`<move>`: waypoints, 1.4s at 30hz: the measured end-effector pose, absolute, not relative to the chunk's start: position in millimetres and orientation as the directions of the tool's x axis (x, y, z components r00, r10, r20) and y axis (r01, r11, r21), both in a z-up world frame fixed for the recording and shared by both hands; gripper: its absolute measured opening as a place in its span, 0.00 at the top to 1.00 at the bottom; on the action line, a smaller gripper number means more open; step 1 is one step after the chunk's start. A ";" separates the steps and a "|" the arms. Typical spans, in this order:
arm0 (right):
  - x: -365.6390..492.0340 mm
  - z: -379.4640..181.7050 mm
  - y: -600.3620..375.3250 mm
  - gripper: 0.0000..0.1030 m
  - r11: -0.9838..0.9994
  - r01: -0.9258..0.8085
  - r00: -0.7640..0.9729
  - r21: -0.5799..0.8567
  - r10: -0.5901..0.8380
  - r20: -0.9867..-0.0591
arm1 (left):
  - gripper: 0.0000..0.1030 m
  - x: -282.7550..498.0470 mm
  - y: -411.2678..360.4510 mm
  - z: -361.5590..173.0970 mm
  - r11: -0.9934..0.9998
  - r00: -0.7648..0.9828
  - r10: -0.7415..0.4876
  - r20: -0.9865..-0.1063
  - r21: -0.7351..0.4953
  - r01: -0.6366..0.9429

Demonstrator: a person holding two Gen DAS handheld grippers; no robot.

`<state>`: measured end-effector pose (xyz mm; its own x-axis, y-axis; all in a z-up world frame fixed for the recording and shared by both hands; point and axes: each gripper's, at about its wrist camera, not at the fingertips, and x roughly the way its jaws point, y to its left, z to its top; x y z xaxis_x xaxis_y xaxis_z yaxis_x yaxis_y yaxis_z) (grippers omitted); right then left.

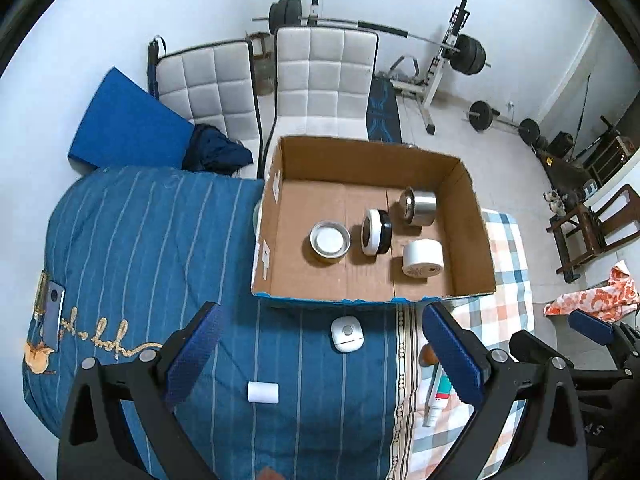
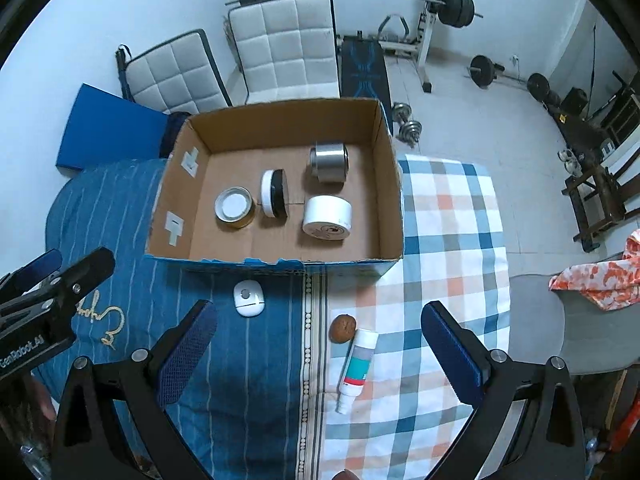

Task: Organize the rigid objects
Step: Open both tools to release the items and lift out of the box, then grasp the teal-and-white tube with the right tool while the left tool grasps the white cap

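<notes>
An open cardboard box (image 1: pixel 466 216) (image 2: pixel 384 168) sits on the bed. It holds a round tin (image 1: pixel 330 242) (image 2: pixel 234 207), a black-and-white jar on its side (image 1: pixel 376 232) (image 2: pixel 273 193), a steel canister (image 1: pixel 418 205) (image 2: pixel 329 161) and a white roll (image 1: pixel 422 258) (image 2: pixel 327 217). In front of the box lie a white rounded device (image 1: pixel 347 333) (image 2: pixel 249 298), a small white cylinder (image 1: pixel 262 392), a brown nut (image 2: pixel 342 328) and a white tube (image 1: pixel 438 394) (image 2: pixel 356 368). My left gripper (image 1: pixel 324 356) is open above the device and cylinder. My right gripper (image 2: pixel 320 354) is open above the nut and tube.
A blue striped quilt (image 1: pixel 140 240) and a checked sheet (image 2: pixel 448 240) cover the bed. A phone (image 1: pixel 52 312) lies at the left. White padded chairs (image 1: pixel 324 80), a blue mat (image 1: pixel 124 124) and weight gear (image 2: pixel 452 4) stand beyond the box.
</notes>
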<state>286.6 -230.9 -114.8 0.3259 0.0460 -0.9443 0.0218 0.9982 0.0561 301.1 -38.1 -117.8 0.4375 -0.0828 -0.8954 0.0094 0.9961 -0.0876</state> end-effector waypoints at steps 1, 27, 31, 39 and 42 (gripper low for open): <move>284.5 -111.3 -230.1 0.00 0.998 0.020 0.331 0.062 0.052 -0.942 | 0.01 299.9 -39.0 -115.8 0.996 0.444 -0.081 -0.892 -0.084 0.012; 247.3 -325.9 -294.3 0.02 0.977 0.209 -0.100 0.043 0.065 -0.993 | 0.01 275.1 20.6 -326.7 0.991 -0.010 -0.008 -1.000 -0.006 -0.132; 240.4 -360.0 -293.3 0.09 0.970 0.239 -0.159 0.046 0.086 -0.983 | 0.01 272.3 20.1 -364.3 0.992 -0.083 -0.020 -0.996 -0.010 -0.123; 231.4 -389.9 -284.0 0.34 0.963 0.263 -0.214 0.061 0.120 -0.969 | 0.47 272.2 13.5 -399.2 0.994 -0.131 -0.018 -0.991 -0.004 -0.105; 229.6 -392.6 -282.5 0.51 0.965 0.258 -0.217 0.037 0.096 -0.971 | 0.58 270.1 10.2 -400.6 0.995 -0.122 -0.015 -0.992 -0.003 -0.099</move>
<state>229.6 -282.5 -392.6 -0.2174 0.0959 -0.9714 0.2583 0.9653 0.0375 270.1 10.2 -400.6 -0.1221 -0.0149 -0.9924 -0.0995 0.9950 -0.0027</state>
